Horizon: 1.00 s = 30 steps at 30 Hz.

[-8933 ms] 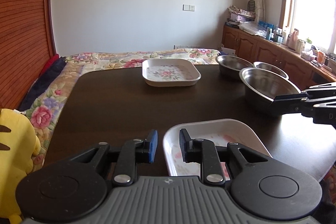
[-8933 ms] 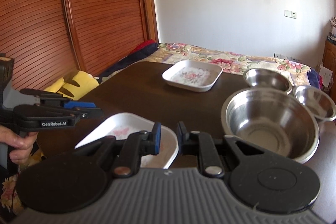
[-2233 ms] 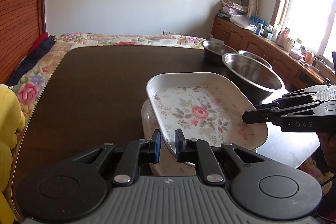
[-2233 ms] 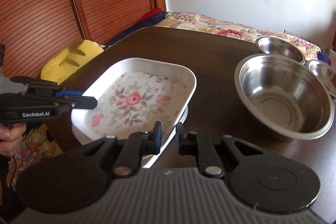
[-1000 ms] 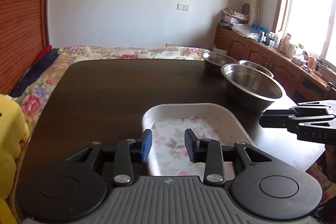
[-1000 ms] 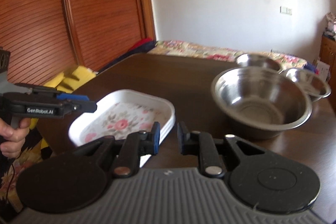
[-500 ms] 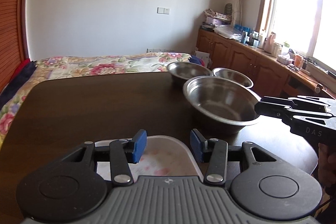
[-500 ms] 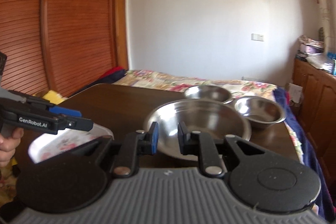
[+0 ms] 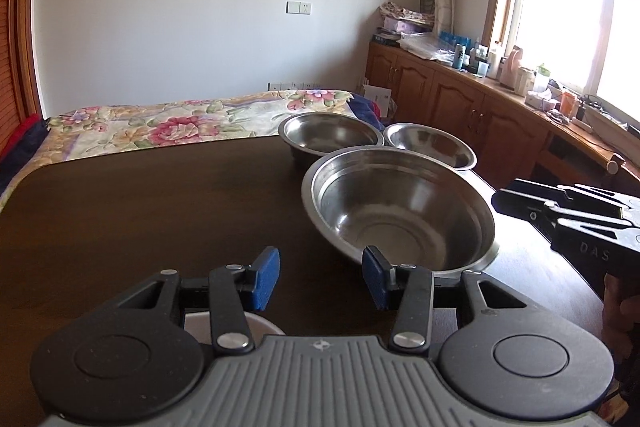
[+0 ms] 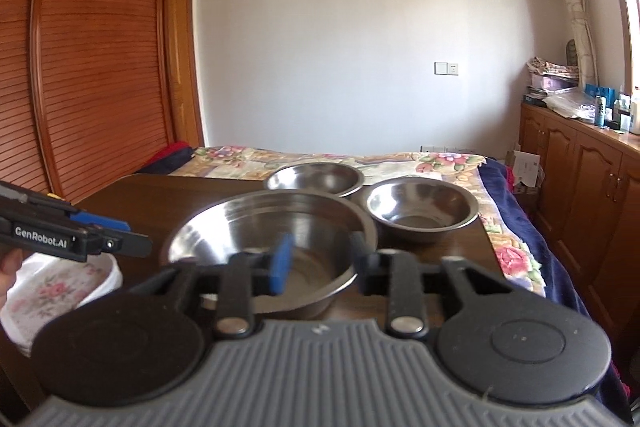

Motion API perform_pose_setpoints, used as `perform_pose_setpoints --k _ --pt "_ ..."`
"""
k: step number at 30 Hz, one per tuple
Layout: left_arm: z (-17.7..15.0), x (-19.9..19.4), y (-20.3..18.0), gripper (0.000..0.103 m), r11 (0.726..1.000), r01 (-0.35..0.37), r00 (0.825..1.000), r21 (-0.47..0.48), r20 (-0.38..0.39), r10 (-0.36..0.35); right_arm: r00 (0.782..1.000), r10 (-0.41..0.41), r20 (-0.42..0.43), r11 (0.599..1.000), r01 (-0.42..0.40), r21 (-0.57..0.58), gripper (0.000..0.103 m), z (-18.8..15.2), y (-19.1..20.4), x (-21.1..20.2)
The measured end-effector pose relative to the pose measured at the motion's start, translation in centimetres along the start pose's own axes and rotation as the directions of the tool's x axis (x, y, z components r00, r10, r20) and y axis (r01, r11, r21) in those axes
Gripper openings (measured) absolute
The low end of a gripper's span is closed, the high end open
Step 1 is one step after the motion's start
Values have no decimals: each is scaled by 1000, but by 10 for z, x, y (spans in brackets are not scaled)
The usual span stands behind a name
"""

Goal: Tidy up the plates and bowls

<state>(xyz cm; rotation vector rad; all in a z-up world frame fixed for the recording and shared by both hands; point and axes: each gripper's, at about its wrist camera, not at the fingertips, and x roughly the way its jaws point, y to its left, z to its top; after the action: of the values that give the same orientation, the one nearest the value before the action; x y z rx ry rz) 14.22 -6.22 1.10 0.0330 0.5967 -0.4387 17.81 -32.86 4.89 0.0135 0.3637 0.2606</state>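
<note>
Three steel bowls stand on the dark table: a large bowl (image 9: 400, 207) (image 10: 268, 231) nearest, a medium bowl (image 9: 330, 135) (image 10: 314, 179) behind it, and a small bowl (image 9: 430, 145) (image 10: 422, 207) to its right. The floral white plates (image 10: 60, 287) lie stacked at the near left; only a rim (image 9: 256, 325) shows under my left gripper (image 9: 320, 279). That gripper is open and empty, just short of the large bowl. My right gripper (image 10: 320, 263) is open too, its fingers over the large bowl's near rim, holding nothing.
A bed with a floral cover (image 9: 180, 127) lies beyond the table's far edge. Wooden cabinets (image 9: 480, 107) with bottles and clutter run along the right wall under a window. A slatted wooden wardrobe (image 10: 80, 67) stands on the left.
The floral plate was set onto the other plate and both grippers let go. Both have since swung right toward the steel bowls, and the right gripper's fingers have spread wider.
</note>
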Motion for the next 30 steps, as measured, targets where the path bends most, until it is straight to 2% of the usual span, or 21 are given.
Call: perform_pose_setpoints --k 6,20,30 --pt "4 12 -7 50 1000 0 1000 -10 -5 0 1000 -9 -6 1000 9 17 55 -3 -10 10" --pt "11 36 -6 50 999 -2 999 -46 -37 0 997 34 -66 997 -29 74 55 -6 -20 35" --pt "14 47 -6 50 998 13 999 -63 -45 -16 996 44 -73 995 -38 87 55 -7 -21 45"
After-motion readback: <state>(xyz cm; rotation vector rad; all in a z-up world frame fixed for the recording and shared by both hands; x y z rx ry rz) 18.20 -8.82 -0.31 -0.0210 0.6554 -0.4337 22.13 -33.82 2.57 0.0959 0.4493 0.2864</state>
